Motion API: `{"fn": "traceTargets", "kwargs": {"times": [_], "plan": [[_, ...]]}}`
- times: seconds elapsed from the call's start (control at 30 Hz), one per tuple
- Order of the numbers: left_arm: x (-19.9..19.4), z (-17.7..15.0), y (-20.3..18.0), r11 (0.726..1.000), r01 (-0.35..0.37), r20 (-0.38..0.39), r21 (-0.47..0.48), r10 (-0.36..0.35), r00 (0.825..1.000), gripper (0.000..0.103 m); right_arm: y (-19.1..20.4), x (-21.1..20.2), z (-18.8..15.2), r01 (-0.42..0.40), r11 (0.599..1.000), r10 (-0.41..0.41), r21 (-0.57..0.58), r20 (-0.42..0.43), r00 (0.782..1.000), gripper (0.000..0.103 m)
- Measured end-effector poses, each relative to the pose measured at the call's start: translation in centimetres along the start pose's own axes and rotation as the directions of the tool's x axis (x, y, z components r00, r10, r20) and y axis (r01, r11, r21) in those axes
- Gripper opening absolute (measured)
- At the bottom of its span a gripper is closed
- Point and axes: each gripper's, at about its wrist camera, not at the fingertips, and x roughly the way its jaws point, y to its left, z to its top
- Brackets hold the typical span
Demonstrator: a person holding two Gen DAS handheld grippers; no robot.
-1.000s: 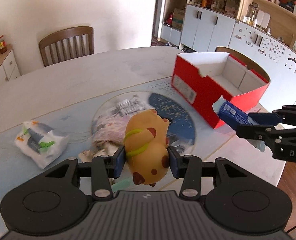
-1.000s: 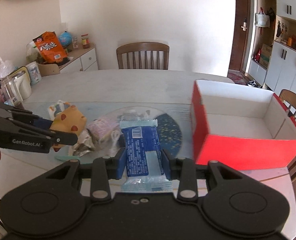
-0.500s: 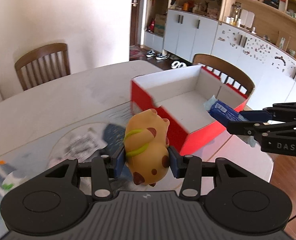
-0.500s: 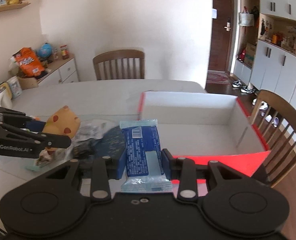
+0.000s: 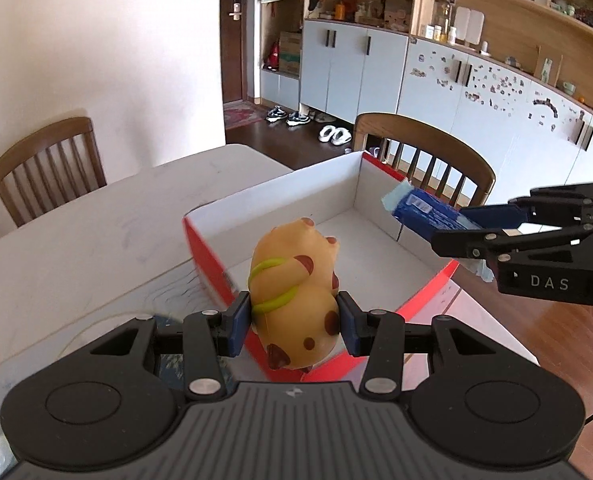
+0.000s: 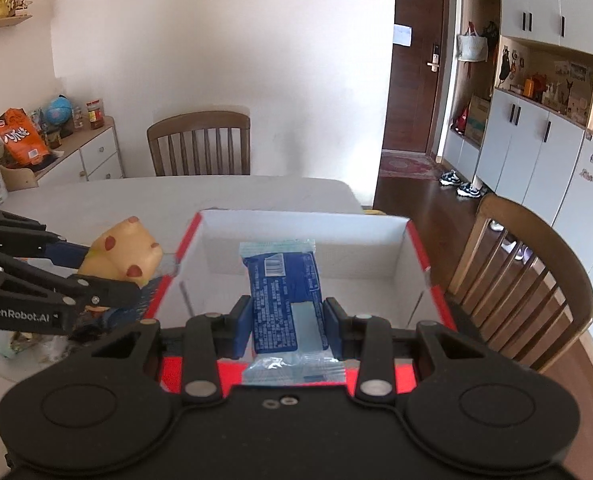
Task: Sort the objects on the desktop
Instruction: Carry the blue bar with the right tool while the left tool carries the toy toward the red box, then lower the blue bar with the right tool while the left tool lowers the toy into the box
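Note:
My left gripper (image 5: 294,326) is shut on a yellow spotted animal toy (image 5: 296,292) and holds it over the near left wall of the red box with a white inside (image 5: 336,196). My right gripper (image 6: 286,322) is shut on a blue snack packet (image 6: 284,296) and holds it above the box's (image 6: 304,224) near wall, pointing into it. The right gripper with the packet (image 5: 428,212) shows at the right of the left wrist view. The left gripper with the toy (image 6: 122,254) shows at the left of the right wrist view, beside the box's left wall. The box looks empty inside.
The box sits at the right end of a pale table (image 5: 76,240). Wooden chairs stand behind the table (image 6: 200,144) and by the box's right side (image 6: 528,276). Loose wrappers (image 6: 28,340) lie on the table left of the box. A sideboard (image 6: 76,152) stands far left.
Both grippers have carried their loads to the right, from the pile of wrappers to the red box. The packet is now over the box's inside and the toy over its left wall.

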Motion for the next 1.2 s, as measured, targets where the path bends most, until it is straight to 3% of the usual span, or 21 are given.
{"fn": "traceTargets", "kwargs": {"times": [0.23,0.5,0.7,0.97,1.2], "plan": [[3.5,1.6,-1.2,1.0,0.001,-0.044,0.02,0.0,0.999,0.045,-2.5,2.3,0.9,0.005,1.0,-0.005,0.002,-0.009,1.0,0.037],[8.1,3.5,-0.9,1.0,-0.008,-0.127,0.003,0.008,0.992,0.045,-5.5,6.0,2.2,-0.02,0.999,0.023,0.04,-0.085,0.996,0.037],[11.7,4.0,-0.1,0.999,-0.004,-0.207,-0.036,-0.003,0.978,0.045,-6.0,8.8,2.2,-0.019,1.0,0.022,0.025,-0.132,0.991,0.037],[15.0,4.2,-0.5,1.0,-0.013,-0.272,-0.006,0.011,0.962,0.045,-6.1,11.8,1.7,-0.005,1.0,0.006,0.004,-0.191,0.981,0.037],[17.6,3.9,-0.7,1.0,-0.001,-0.347,0.025,0.01,0.938,0.045,-6.7,14.5,1.3,-0.034,0.999,0.033,0.003,-0.261,0.965,0.037]]}}
